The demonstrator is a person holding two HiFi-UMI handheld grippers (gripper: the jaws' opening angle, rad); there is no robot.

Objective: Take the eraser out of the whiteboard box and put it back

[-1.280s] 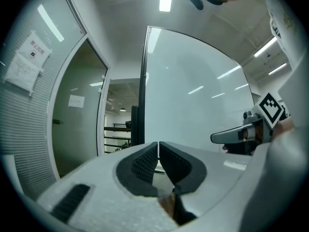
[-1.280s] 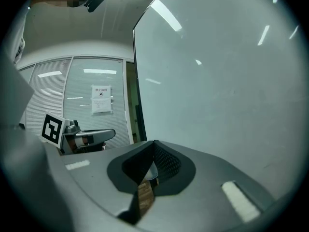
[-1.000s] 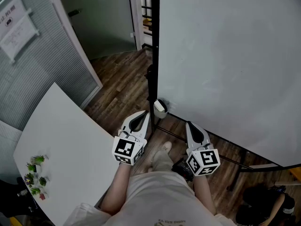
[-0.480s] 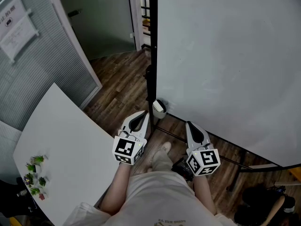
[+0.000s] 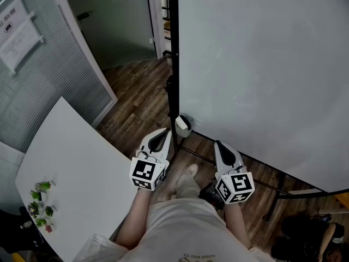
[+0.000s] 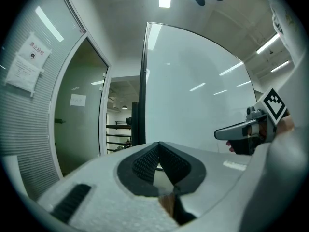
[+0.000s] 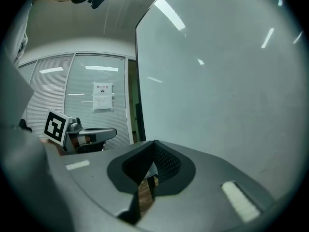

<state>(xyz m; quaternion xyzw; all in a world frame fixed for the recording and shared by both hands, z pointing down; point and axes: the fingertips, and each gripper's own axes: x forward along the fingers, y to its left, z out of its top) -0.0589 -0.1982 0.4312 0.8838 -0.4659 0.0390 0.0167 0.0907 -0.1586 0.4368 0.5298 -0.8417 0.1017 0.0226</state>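
Observation:
A small white whiteboard box (image 5: 183, 125) hangs at the lower left corner of the big whiteboard (image 5: 262, 64). Something dark shows in its top; I cannot make out the eraser. My left gripper (image 5: 161, 135) is held level just below and left of the box, jaws shut and empty. My right gripper (image 5: 221, 146) is level to the right of it, facing the board's lower edge, also shut with nothing in it. In the left gripper view the tips (image 6: 158, 144) meet before the board. The right gripper view shows its tips (image 7: 154, 142) together.
A white table (image 5: 71, 168) with small green plants (image 5: 42, 205) lies to the left. The whiteboard's black stand (image 5: 173, 59) and base bar (image 5: 283, 192) cross the wooden floor. A glass partition and doorway are behind. My legs and a shoe (image 5: 188, 173) are below.

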